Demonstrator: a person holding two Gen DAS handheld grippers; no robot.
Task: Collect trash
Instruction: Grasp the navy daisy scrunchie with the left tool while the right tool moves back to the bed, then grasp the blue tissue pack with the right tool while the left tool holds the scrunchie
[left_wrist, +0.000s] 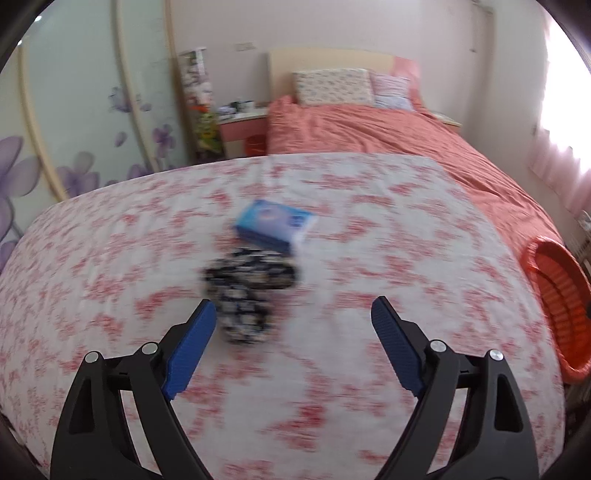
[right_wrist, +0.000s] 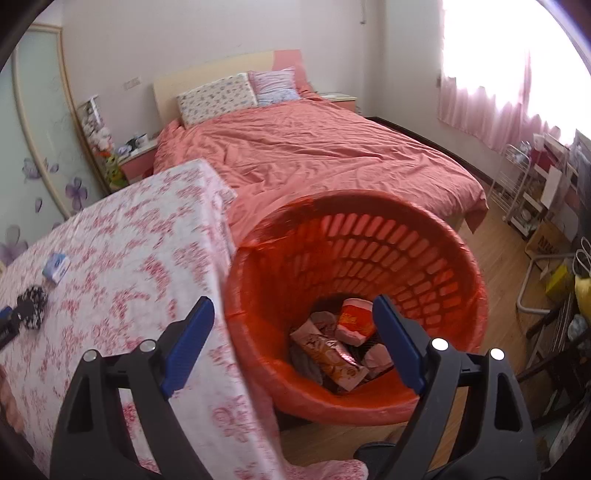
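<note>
No text can be read anywhere: print on the blue packet, the wrappers in the orange basket and a cardboard box (far right) is blurred.

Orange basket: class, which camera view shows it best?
Right wrist view: the orange basket fills the frame, showing its rim, slotted wall and wrappers inside. Left wrist view shows only part of it at the right edge.

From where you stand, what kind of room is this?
Most likely a bedroom at home: a made bed with pillows, a bedside table beside it, and a pink curtain at the window.
</note>
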